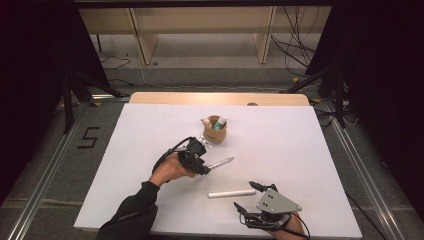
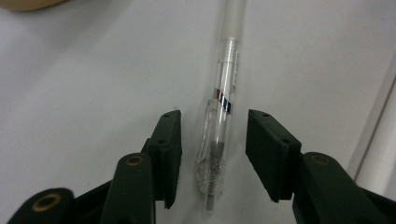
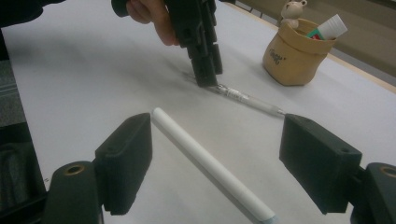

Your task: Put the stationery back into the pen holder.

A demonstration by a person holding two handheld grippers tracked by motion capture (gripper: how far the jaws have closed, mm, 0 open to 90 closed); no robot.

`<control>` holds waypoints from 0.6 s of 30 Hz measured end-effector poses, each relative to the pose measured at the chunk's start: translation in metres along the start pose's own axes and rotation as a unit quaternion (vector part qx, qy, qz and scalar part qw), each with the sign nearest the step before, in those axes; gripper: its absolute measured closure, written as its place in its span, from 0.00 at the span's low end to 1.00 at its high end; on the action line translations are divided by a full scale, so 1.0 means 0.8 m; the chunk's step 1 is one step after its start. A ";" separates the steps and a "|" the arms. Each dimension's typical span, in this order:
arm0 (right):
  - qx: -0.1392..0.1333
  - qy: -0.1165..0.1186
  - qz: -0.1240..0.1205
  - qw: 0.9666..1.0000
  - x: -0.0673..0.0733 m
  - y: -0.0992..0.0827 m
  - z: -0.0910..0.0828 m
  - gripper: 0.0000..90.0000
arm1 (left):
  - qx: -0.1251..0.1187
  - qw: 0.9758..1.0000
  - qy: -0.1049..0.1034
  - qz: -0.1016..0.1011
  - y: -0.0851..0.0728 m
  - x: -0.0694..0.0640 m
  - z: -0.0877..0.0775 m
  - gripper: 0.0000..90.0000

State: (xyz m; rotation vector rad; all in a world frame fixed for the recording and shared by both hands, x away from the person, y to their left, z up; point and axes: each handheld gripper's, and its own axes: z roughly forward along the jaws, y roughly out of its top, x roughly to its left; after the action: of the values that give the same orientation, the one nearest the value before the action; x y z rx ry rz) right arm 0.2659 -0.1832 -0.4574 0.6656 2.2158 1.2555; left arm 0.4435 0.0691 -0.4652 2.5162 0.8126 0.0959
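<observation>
A clear pen (image 2: 219, 126) with a white cap end lies on the white table, and my left gripper (image 2: 213, 140) stands open over it, one jaw on each side and neither touching. From above, this left gripper (image 1: 204, 169) covers the pen's (image 1: 222, 162) near end. A white capped marker (image 1: 231, 193) lies nearer the front edge. My right gripper (image 1: 247, 196) is open just beside the marker's right end. Its own view has the marker (image 3: 205, 161) running between the wide-open jaws of the right gripper (image 3: 217, 135), with the left gripper (image 3: 203, 60) and the pen (image 3: 247, 99) beyond.
A tan paper pouch (image 1: 215, 132) stands behind the pen, holding a white-and-green tube and a small bear figure; it is also in the right gripper view (image 3: 294, 53). The white sheet (image 1: 300, 150) is bare to the right, with a wooden table edge (image 1: 220, 98) at the back.
</observation>
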 end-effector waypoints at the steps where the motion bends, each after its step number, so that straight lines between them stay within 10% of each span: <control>1: 0.000 0.000 0.000 1.000 0.000 0.000 0.000 0.29 | 0.000 1.000 0.000 0.000 0.000 0.000 0.000 0.62; 18: 0.000 -0.001 0.001 1.000 -0.001 0.000 -0.001 0.29 | 0.015 0.999 0.022 0.022 0.001 -0.006 0.005 0.74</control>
State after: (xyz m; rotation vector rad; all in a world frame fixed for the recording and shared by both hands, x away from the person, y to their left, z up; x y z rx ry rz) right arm 0.2659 -0.1837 -0.4570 0.6678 2.2136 1.2554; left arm 0.4411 0.0639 -0.4678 2.5686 0.7822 0.1549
